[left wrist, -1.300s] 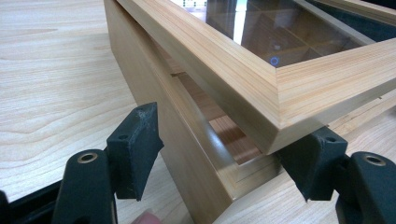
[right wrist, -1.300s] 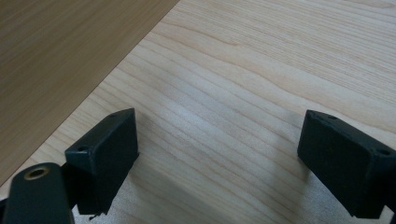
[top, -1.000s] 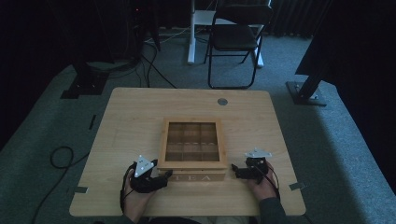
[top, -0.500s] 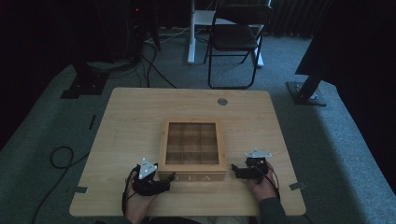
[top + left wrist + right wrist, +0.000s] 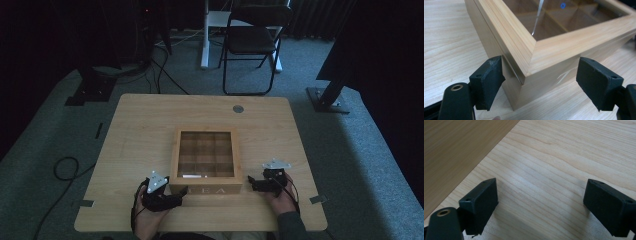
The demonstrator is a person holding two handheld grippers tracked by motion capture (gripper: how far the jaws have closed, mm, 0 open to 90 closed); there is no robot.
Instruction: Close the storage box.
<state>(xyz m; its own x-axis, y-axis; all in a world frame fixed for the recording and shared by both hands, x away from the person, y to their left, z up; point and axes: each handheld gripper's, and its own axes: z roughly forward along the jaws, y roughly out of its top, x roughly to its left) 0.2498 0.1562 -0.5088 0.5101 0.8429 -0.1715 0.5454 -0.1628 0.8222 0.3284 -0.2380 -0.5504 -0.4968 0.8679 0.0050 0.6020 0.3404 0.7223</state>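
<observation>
At the near edge of the table (image 5: 150,120) the person's forearms come in cut off by the frame. The left gripper (image 5: 181,192) sits at the near left corner of the wooden tea box (image 5: 206,186); its jaws have just been opening and now stand wide, with that corner between them. In the left gripper view the left gripper (image 5: 540,82) has one pad close against the box (image 5: 554,47) wall, though I cannot tell whether it touches, and the other stands clear of the front face. Part of a pale letter shows on that front, the rest hidden by the jaw.

The right gripper (image 5: 251,183) rests just beside the box's near right corner, jaws spread wide over bare tabletop (image 5: 564,157) in its own view, holding nothing.

The box lies a little nearer than mid-table, lid shut; through the glass pane (image 5: 206,154) the compartments look dim and their contents are hard to make out.

Beyond, a small round grommet (image 5: 238,108) sits near the far edge, and a folding chair (image 5: 252,42) stands in the dark behind.
</observation>
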